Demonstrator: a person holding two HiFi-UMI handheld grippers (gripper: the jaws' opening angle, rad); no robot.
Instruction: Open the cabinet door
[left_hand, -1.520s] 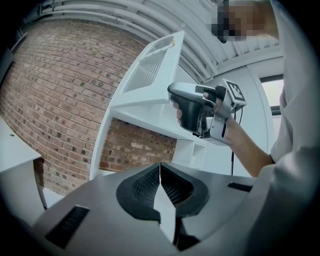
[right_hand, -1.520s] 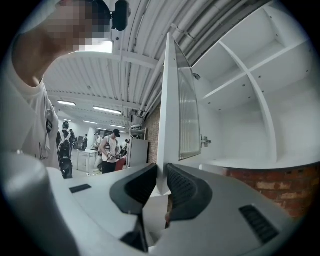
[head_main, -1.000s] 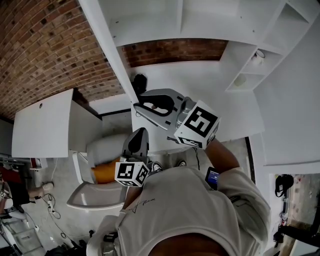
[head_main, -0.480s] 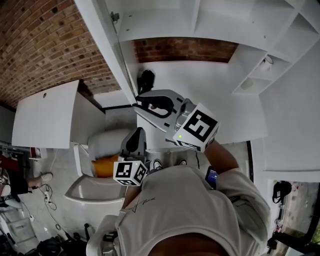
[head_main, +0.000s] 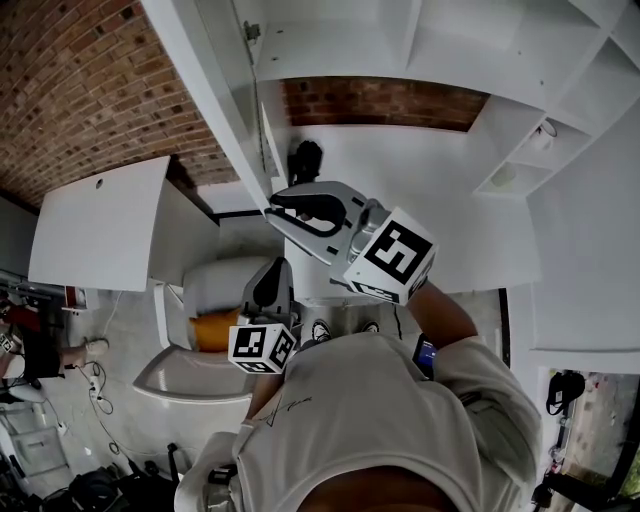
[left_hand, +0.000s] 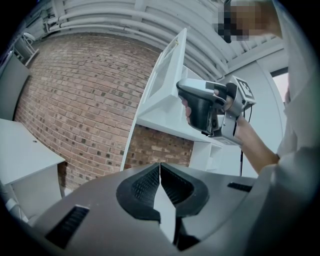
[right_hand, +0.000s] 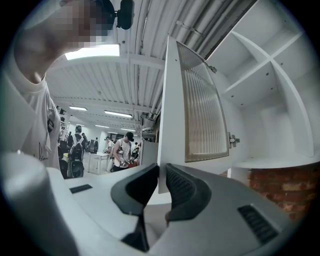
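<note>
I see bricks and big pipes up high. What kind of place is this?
Probably a big workshop or lab hall: ceiling pipes, people in the background, and a white cabinet by a brick wall.

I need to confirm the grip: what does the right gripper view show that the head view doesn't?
Only the right gripper view: the right gripper, fingers just closed further, clamping the cabinet door by its edge, and its ribbed glass panel. Only the head view: the left gripper held low before the person's shirt. Both: the open door and white shelves.
</note>
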